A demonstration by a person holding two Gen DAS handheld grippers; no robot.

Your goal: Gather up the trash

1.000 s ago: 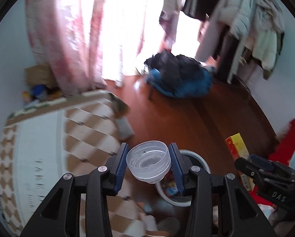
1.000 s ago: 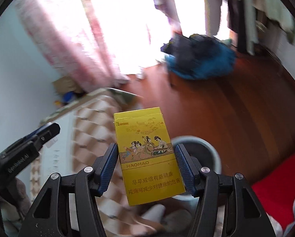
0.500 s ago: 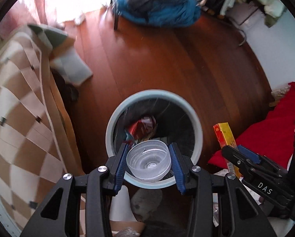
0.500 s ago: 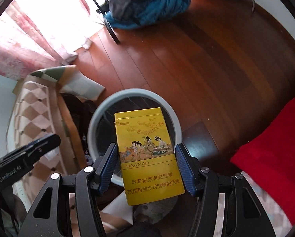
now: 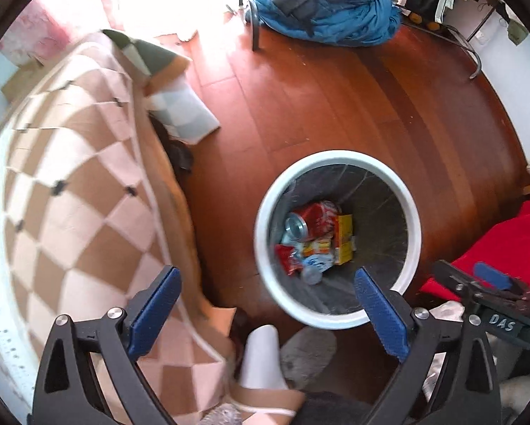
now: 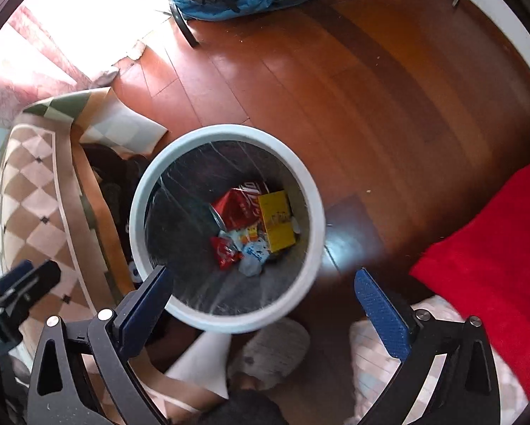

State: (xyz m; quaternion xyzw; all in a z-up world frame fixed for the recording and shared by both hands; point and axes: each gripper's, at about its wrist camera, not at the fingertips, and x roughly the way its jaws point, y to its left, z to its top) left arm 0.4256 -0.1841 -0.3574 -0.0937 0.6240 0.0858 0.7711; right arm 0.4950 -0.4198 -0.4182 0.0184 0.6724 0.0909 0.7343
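A round white-rimmed trash bin (image 5: 412,212) with a black liner stands on the wood floor; it also shows in the right wrist view (image 6: 137,191). Inside lie a red can (image 5: 313,219), a yellow cigarette box (image 6: 277,221) and small wrappers; a clear plastic piece (image 5: 311,276) lies at the bottom. My left gripper (image 5: 266,315) is open and empty, above the bin's near-left edge. My right gripper (image 6: 263,313) is open and empty over the bin's near rim. The right gripper also shows in the left wrist view (image 5: 491,290), the left gripper in the right wrist view (image 6: 20,283).
A checkered brown and cream blanket (image 5: 70,194) covers furniture left of the bin. A red cloth (image 6: 484,248) lies to the right. A blue and dark clothes pile (image 5: 321,7) lies at the far side of the floor. A grey slipper (image 6: 268,350) is just below the bin.
Both grippers opened over the bin. The clear plastic cup left my left gripper and the yellow cigarette box left my right gripper; the box now lies in the bin.
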